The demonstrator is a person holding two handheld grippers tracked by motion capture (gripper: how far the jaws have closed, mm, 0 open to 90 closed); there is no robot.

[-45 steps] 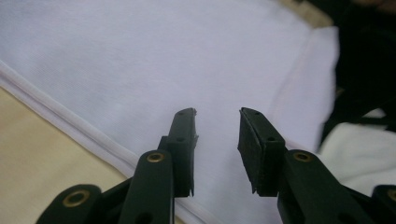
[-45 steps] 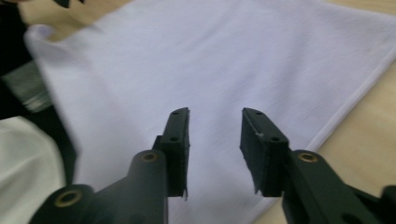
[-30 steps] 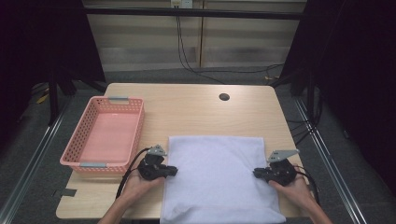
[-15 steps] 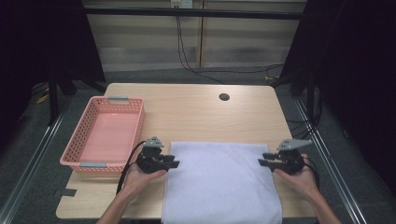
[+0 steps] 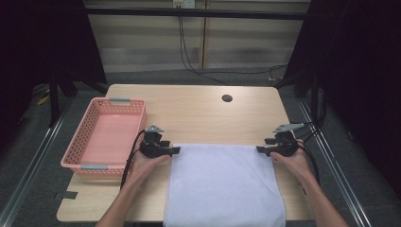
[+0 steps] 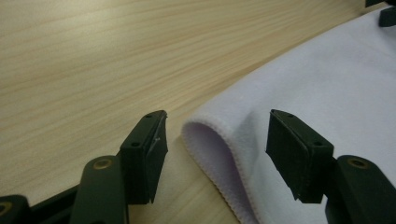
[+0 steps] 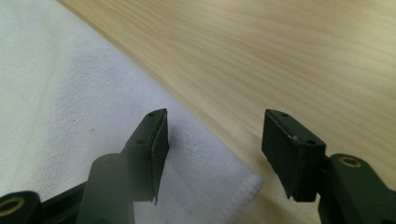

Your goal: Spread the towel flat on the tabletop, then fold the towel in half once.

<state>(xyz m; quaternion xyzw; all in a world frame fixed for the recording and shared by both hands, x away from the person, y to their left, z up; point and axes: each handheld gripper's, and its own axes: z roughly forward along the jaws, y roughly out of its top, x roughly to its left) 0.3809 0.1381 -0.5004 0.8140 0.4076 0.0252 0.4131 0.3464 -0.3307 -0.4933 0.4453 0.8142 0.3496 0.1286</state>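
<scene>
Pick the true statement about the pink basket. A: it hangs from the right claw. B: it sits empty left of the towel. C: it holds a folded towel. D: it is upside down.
B: the pink basket stands upright and empty on the table, left of the white towel.

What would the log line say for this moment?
towel: flat on table | left gripper: jaws just opening, far-left corner loose between | right gripper: jaws just opening, far-right corner released | basket: left

The white towel (image 5: pixel 224 184) runs off the bottom edge of the high view, so its near hem cannot be seen. Both forearms are cut off there too. In the left gripper view, the towel's folded corner (image 6: pixel 210 135) hides its own underside.
</scene>
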